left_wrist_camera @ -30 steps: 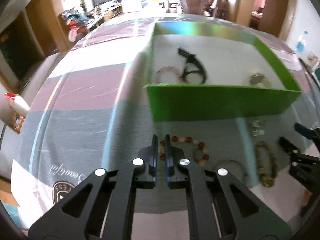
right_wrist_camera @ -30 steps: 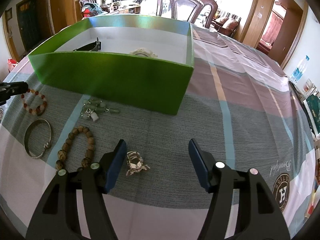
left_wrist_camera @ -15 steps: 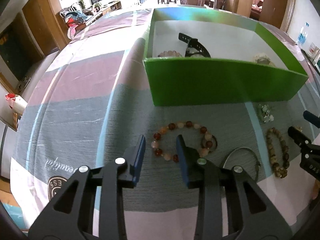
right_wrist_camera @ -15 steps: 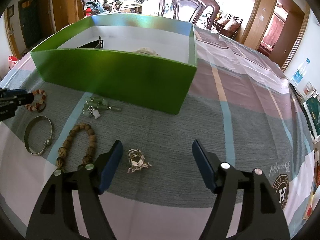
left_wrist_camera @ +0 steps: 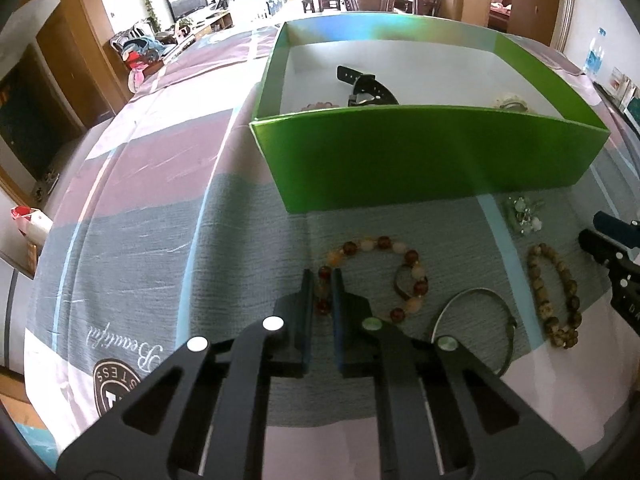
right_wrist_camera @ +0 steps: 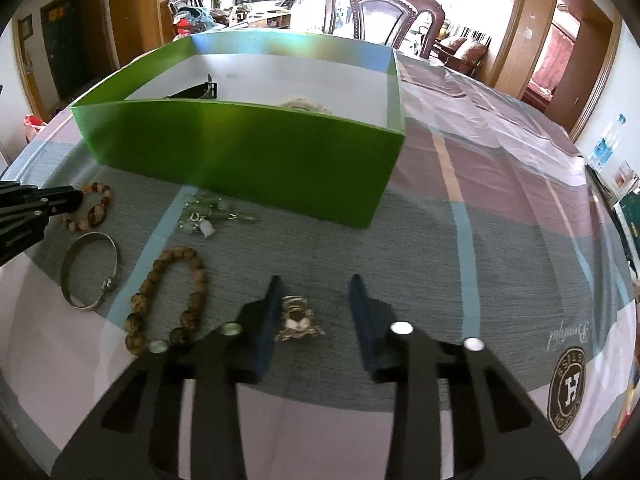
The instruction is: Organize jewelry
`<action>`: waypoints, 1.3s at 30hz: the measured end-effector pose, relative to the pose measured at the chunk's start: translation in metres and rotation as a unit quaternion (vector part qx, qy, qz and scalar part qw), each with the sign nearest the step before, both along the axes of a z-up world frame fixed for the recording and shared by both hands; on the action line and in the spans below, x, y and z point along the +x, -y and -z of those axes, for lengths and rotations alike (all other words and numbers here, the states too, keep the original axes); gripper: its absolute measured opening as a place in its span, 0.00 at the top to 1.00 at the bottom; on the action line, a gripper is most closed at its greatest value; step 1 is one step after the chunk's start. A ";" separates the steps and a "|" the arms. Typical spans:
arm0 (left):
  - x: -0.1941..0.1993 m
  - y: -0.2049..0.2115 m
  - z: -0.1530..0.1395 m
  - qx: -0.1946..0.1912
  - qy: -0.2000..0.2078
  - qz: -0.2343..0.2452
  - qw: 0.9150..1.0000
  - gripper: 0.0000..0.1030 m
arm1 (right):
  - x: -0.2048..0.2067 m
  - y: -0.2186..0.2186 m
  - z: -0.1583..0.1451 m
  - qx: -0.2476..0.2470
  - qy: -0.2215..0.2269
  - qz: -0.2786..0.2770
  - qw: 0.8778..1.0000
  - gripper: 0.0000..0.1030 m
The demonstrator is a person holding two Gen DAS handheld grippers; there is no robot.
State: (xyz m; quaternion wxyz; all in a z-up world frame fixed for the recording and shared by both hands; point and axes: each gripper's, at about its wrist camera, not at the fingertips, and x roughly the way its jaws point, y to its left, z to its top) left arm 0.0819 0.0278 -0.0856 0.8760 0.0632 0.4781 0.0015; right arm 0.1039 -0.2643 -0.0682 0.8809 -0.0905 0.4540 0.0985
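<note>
A green box (left_wrist_camera: 420, 160) stands on the striped cloth, with a black watch (left_wrist_camera: 364, 88) and other pieces inside. In front of it lies a red and orange bead bracelet (left_wrist_camera: 376, 243). My left gripper (left_wrist_camera: 322, 274) is shut on that bracelet's left side, and beads show between its fingers. A small gold-and-white ornament (right_wrist_camera: 298, 320) lies on the cloth between the fingers of my right gripper (right_wrist_camera: 316, 280). Those jaws are closing. The left finger is at the ornament and the right finger stands apart from it.
A brown bead bracelet (right_wrist_camera: 199, 280), a silver bangle (right_wrist_camera: 93, 236) and a pale green stone piece (right_wrist_camera: 208, 212) lie between the two grippers. A carved chair (right_wrist_camera: 384, 12) stands behind the box. A water bottle (right_wrist_camera: 604, 146) is at the far right.
My left jaws opened over the red bead bracelet, then closed on its left side. My right jaws have narrowed around the small ornament. Nothing on the cloth has shifted.
</note>
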 end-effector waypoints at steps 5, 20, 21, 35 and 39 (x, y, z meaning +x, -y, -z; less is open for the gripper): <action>0.001 -0.001 0.000 0.000 0.002 -0.009 1.000 0.85 | 0.000 0.000 0.000 -0.001 0.000 0.000 1.000 0.71; -0.001 0.005 0.000 -0.008 0.002 0.009 1.000 0.80 | 0.000 0.000 0.000 -0.006 0.003 0.000 1.000 0.70; -0.001 0.006 0.000 -0.007 0.001 0.010 1.000 0.81 | 0.000 0.000 0.000 -0.006 0.003 0.001 1.000 0.70; 0.003 0.007 0.002 -0.001 0.006 0.003 1.000 0.72 | -0.001 0.002 0.000 -0.015 0.005 0.011 1.000 0.62; 0.006 0.003 0.003 0.003 0.008 -0.004 1.000 0.64 | -0.001 0.002 0.000 -0.016 0.004 0.011 1.000 0.62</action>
